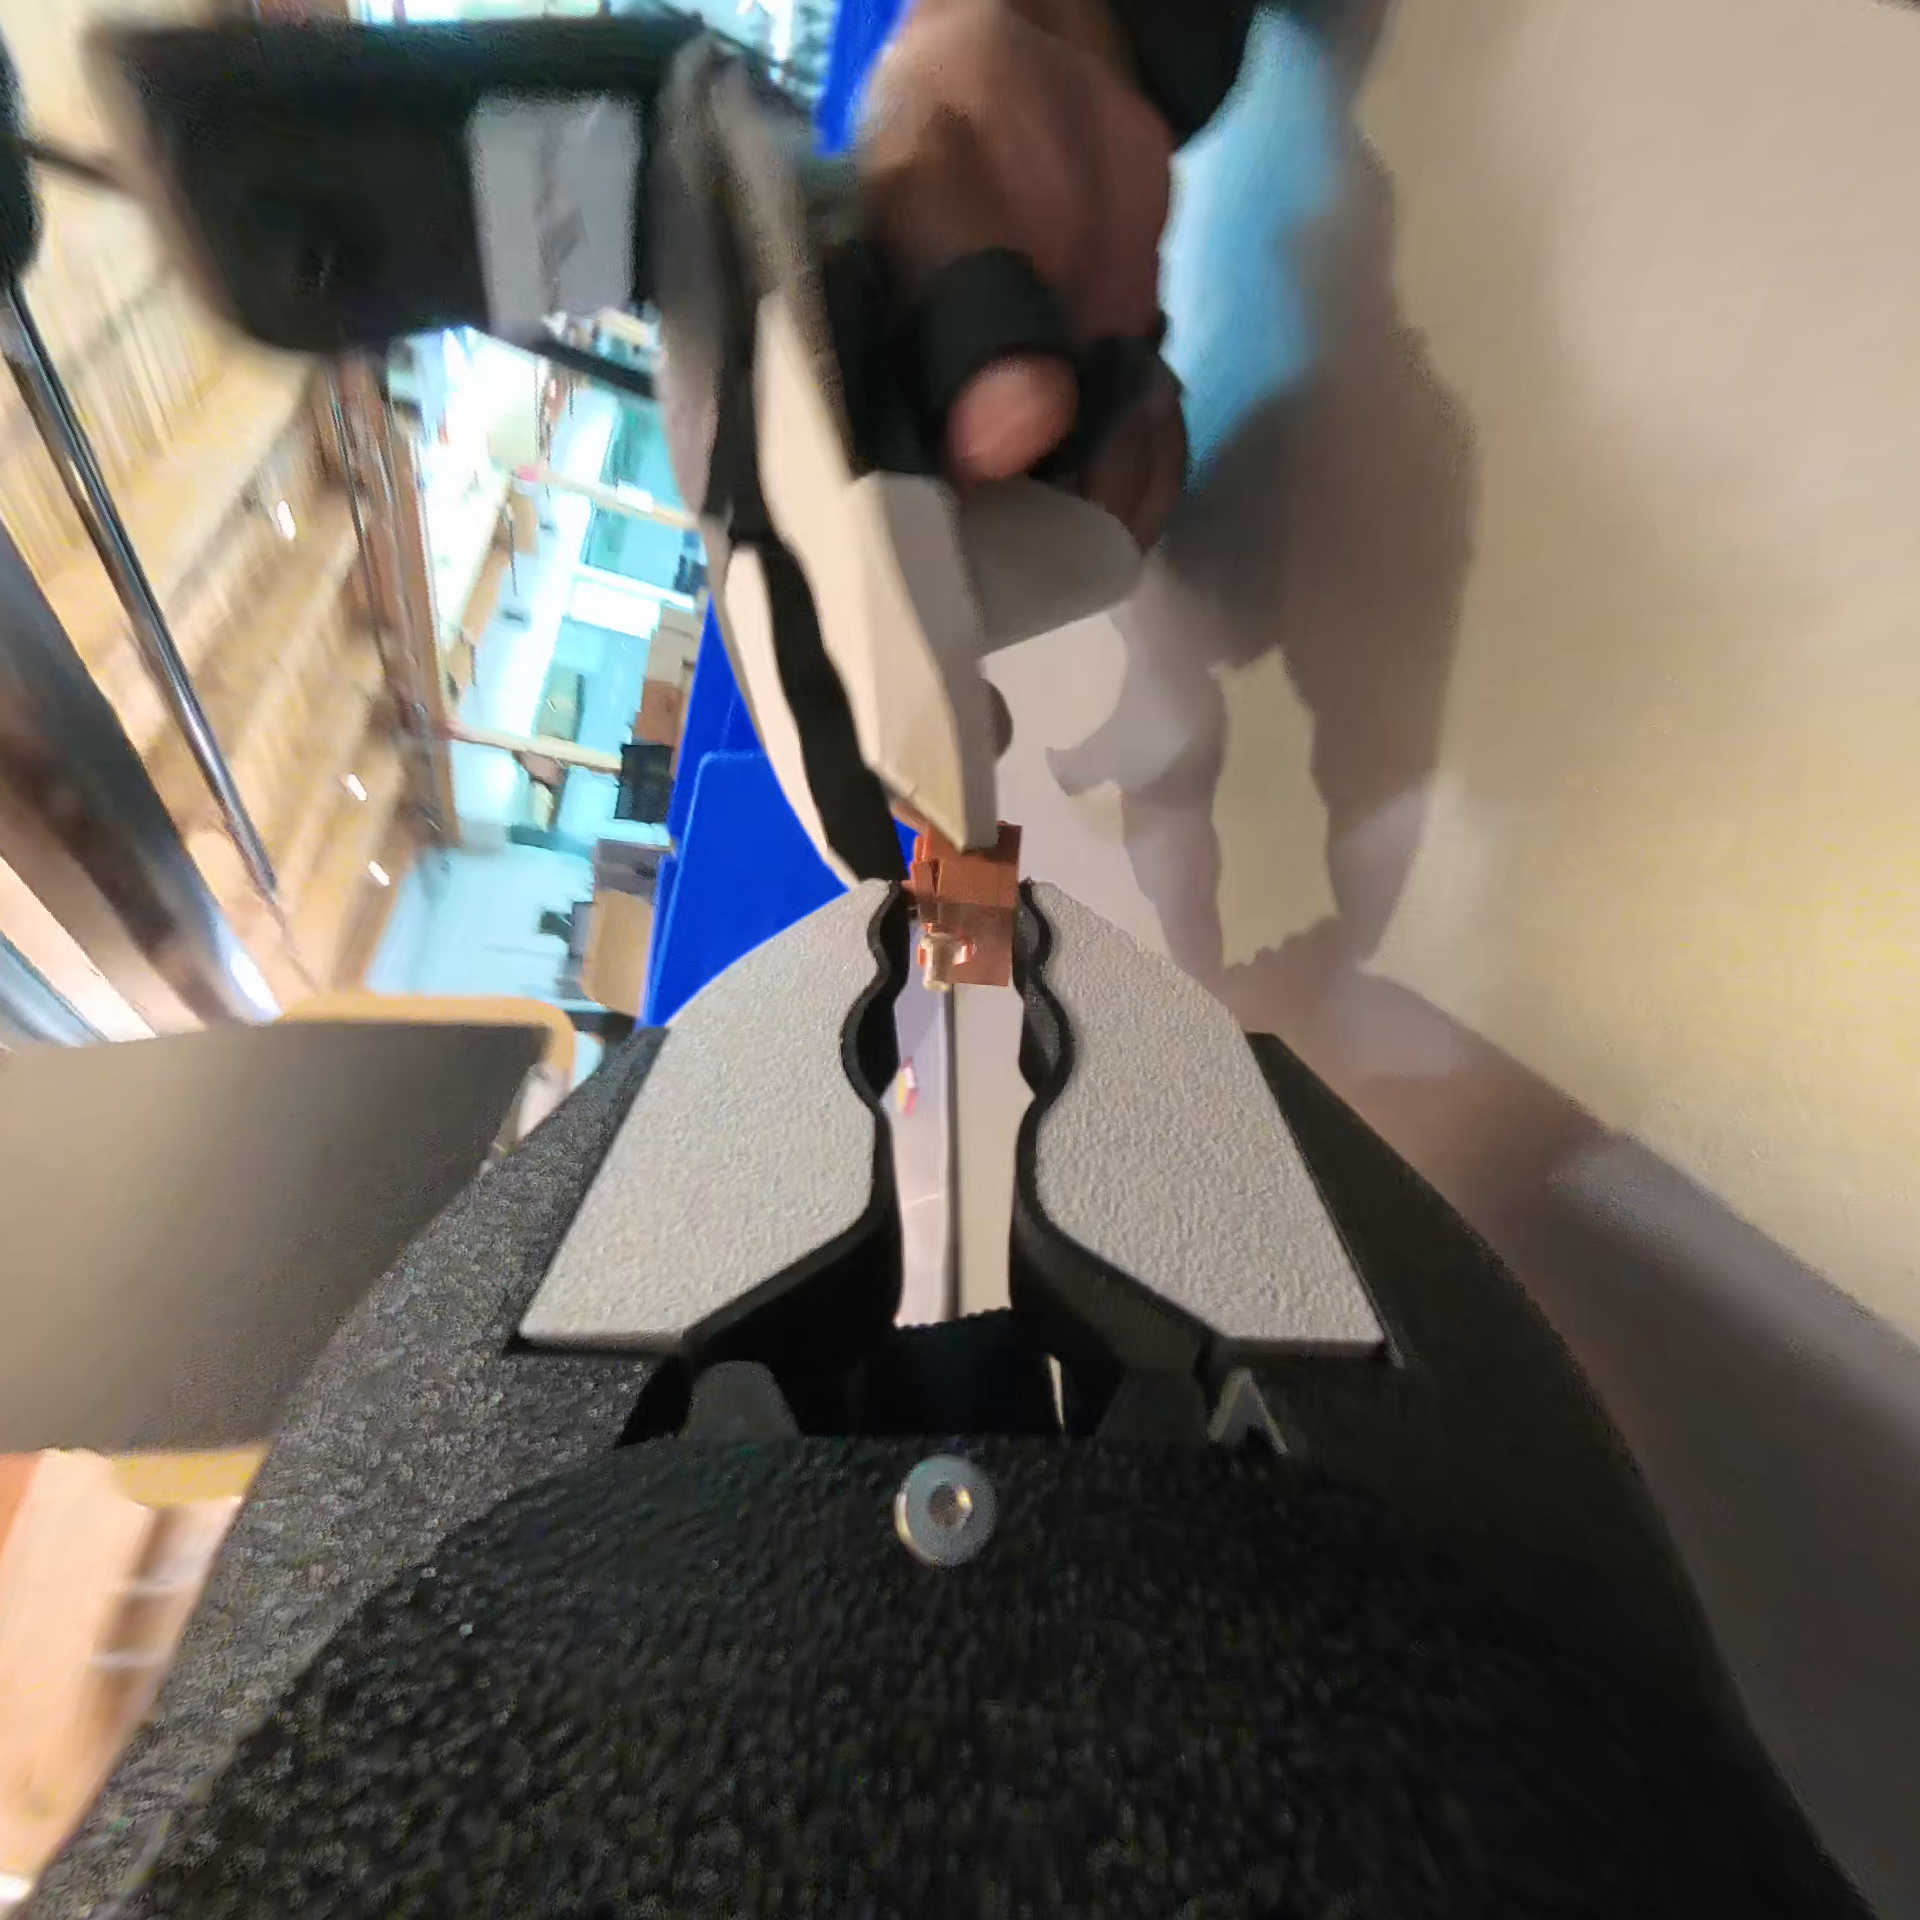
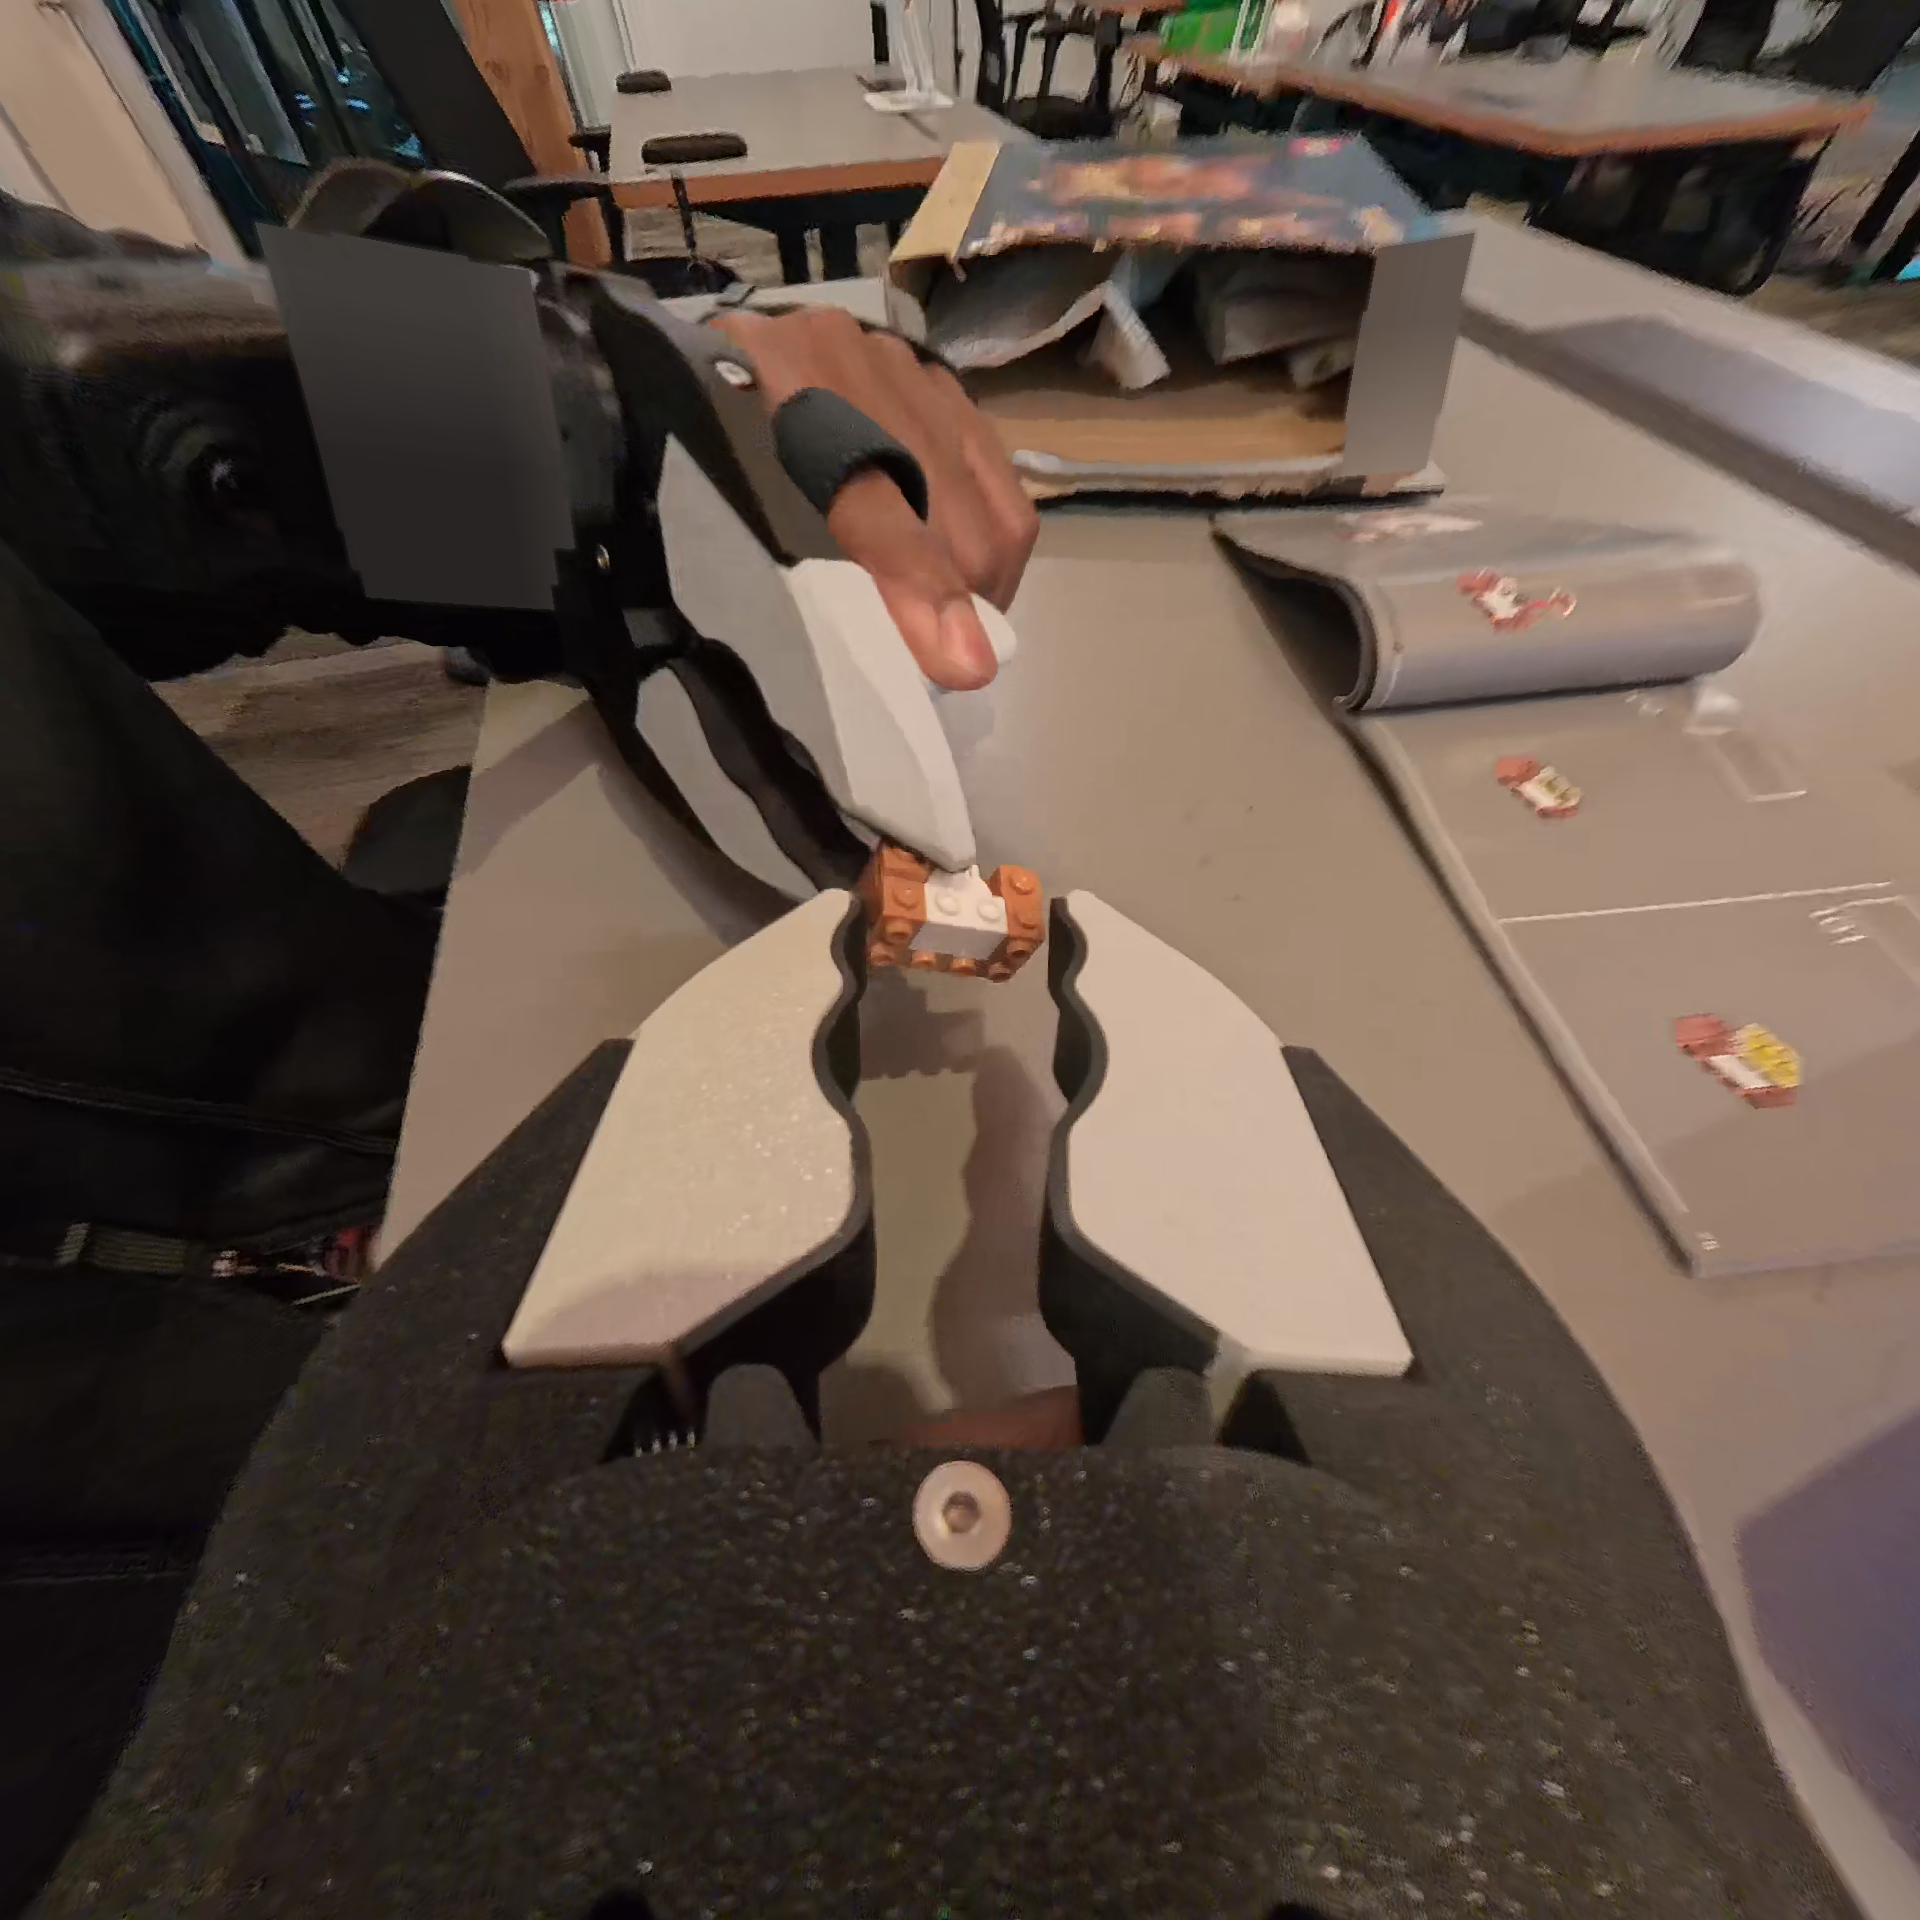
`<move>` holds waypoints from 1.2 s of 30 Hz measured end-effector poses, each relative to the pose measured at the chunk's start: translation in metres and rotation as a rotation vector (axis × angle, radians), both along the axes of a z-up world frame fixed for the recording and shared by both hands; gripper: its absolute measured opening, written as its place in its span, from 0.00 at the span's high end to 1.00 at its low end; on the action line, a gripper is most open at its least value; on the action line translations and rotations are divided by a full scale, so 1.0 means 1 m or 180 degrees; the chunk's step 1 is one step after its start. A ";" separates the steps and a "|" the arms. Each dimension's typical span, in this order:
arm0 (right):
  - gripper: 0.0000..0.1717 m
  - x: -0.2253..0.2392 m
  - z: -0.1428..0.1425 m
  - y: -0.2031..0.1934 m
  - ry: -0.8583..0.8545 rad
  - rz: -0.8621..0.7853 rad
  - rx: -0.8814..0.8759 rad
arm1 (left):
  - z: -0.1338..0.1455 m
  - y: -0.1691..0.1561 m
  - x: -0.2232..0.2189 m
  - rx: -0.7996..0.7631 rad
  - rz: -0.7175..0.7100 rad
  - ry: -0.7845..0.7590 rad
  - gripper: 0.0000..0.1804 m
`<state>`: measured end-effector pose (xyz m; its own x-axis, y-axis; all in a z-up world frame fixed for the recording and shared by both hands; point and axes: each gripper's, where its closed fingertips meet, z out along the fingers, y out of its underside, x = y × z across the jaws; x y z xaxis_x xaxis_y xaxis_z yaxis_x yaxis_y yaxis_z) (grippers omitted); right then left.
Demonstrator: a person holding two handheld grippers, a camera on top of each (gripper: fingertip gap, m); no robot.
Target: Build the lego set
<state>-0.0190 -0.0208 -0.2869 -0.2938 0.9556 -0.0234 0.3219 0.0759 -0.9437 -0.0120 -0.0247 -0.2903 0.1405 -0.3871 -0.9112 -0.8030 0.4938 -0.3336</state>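
Brick assembly [image 2: 953,923] clamped by both grippers above table [image 2: 1195,727].

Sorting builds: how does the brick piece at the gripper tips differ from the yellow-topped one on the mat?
The brick piece is orange-brown with a white centre; the yellow-topped one is darker brown, white and yellow. The brick piece sits in the left gripper, off the table; the yellow-topped one lies on the mat. Both are small studded builds.
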 end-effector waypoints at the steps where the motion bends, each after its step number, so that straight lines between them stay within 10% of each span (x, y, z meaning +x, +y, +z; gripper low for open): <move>1: 0.81 0.001 0.003 0.003 0.0087 -0.0036 0.0141 | 0.002 0.002 -0.001 -0.0083 0.0037 -0.0115 0.90; 18: 0.82 0.006 0.006 -0.011 0.0611 0.0249 0.1898 | 0.001 0.000 0.005 -0.1378 0.0020 -0.1038 0.90; 36: 0.89 0.007 0.001 -0.022 0.0574 0.0493 0.1983 | -0.006 -0.009 0.008 -0.1571 -0.0112 -0.0883 0.90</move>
<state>-0.0125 -0.0427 -0.2861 -0.3764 0.7209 0.5819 0.1045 0.6571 -0.7465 -0.0039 -0.0332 -0.2963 0.3283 -0.7667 -0.5517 -0.6383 0.2505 -0.7279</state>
